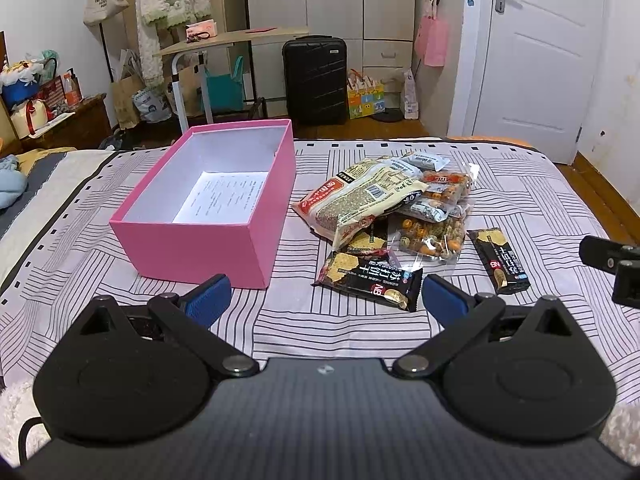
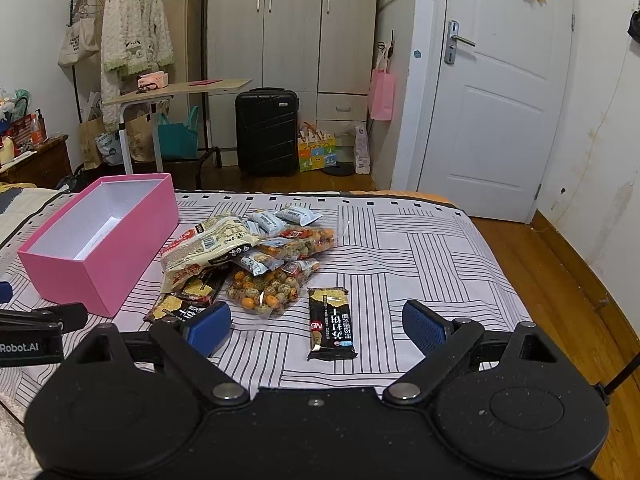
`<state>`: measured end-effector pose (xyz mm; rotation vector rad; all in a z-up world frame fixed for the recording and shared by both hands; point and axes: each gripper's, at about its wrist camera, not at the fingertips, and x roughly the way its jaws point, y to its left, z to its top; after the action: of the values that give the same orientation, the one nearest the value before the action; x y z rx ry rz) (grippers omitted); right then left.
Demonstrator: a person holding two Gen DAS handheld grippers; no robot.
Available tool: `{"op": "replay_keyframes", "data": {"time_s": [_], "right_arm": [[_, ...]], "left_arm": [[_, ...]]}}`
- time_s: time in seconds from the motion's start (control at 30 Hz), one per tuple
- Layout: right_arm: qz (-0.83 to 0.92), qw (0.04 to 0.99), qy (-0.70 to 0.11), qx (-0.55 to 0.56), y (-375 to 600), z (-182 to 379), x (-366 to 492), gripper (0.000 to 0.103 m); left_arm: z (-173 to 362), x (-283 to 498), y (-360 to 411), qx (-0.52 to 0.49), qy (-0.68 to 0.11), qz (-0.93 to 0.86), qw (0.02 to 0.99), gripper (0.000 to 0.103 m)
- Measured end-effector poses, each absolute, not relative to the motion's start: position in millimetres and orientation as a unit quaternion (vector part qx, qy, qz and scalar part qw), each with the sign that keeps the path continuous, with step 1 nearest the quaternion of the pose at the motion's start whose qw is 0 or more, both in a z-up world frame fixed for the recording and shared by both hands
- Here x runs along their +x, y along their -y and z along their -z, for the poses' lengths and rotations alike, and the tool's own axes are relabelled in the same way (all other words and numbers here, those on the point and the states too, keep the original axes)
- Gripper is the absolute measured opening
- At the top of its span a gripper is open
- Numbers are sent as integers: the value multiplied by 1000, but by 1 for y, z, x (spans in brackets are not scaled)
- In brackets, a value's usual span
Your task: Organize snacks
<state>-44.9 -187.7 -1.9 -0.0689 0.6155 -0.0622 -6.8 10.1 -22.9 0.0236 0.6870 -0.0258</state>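
Right gripper (image 2: 316, 326), fingers spread, sits right behind the lone cracker bar (image 2: 330, 323); bar's length runs away from it; left gripper (image 1: 326, 294), also spread, faces another black bar (image 1: 370, 280).

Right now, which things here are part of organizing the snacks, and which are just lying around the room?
For the job:
pink box, open
snack pile beside it
lone black cracker pack
left gripper and right gripper, both open

Just lying about:
black suitcase
pink bag hanging by the door
hanging white robe
side table

Dim, even indoor light – soft shadows, no glare; sharp focus, fisheye bending at edges, dark corners
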Motion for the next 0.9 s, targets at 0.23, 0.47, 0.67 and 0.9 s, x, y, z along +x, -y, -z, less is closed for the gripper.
{"op": "replay_keyframes", "data": {"time_s": [0.23,0.47,0.67,0.9], "right_arm": [[29,951,-306,-30,194,6,-41,95],[14,958,-281,-58,203,-11,-35,96],[-42,966,-245,-69,215,-17,-16,99],[-23,962,-242,-123,219,24,24,99]], "left_arm": [[25,-4,-9,10,-341,9,940,103],[22,2,-4,17,-343,-3,939,103],[21,16,9,44,-308,-21,950,103],[52,74,17,-18,-344,-9,939,103]]}}
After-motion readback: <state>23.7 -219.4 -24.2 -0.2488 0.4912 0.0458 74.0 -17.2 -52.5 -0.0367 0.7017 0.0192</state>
